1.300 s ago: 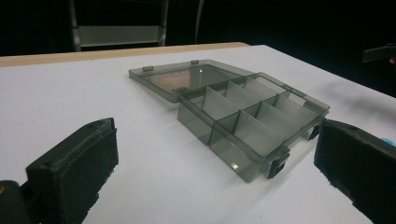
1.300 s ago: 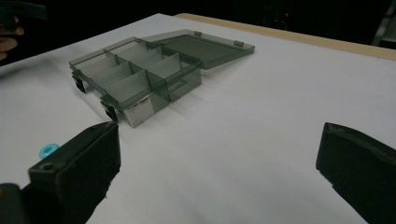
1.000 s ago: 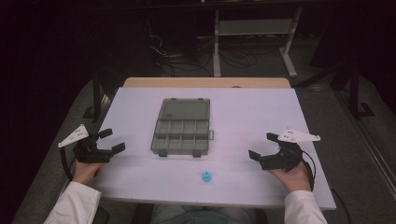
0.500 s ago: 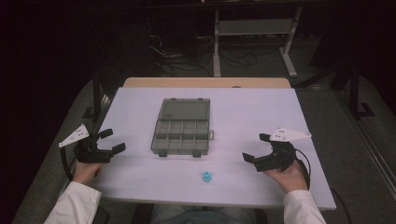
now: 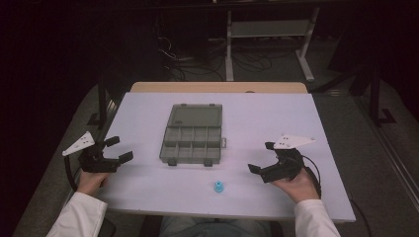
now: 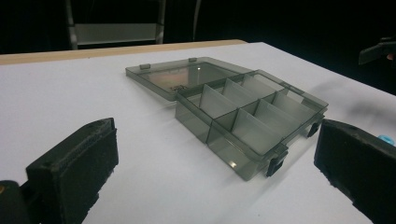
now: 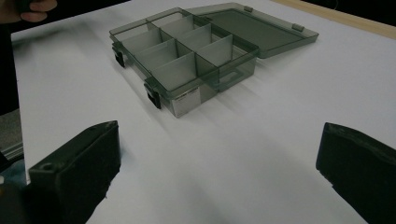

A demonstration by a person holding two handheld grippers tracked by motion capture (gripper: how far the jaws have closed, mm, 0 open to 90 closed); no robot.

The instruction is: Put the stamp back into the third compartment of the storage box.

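A smoky grey compartment box (image 5: 191, 143) lies in the middle of the white table (image 5: 267, 118), its lid (image 5: 195, 115) folded flat open toward the far side. The divided cells look empty. A small blue piece (image 5: 219, 186) sits near the front edge, in front of the box. My left gripper (image 5: 119, 149) rests open at the table's left edge, pointing at the box (image 6: 247, 116). My right gripper (image 5: 261, 157) stands open to the right of the blue piece, and its view faces the box (image 7: 182, 51). Nothing is between either pair of jaws.
A wooden strip (image 5: 217, 87) runs along the table's far edge. Beyond it stands a metal shelf frame (image 5: 269, 29) in the dark. The blue piece (image 6: 386, 138) peeks past the left gripper's right jaw. Bare table surface lies right of the box.
My right gripper has slid a little left, closer to the blue piece. The left gripper, the box and the blue piece have stayed put.
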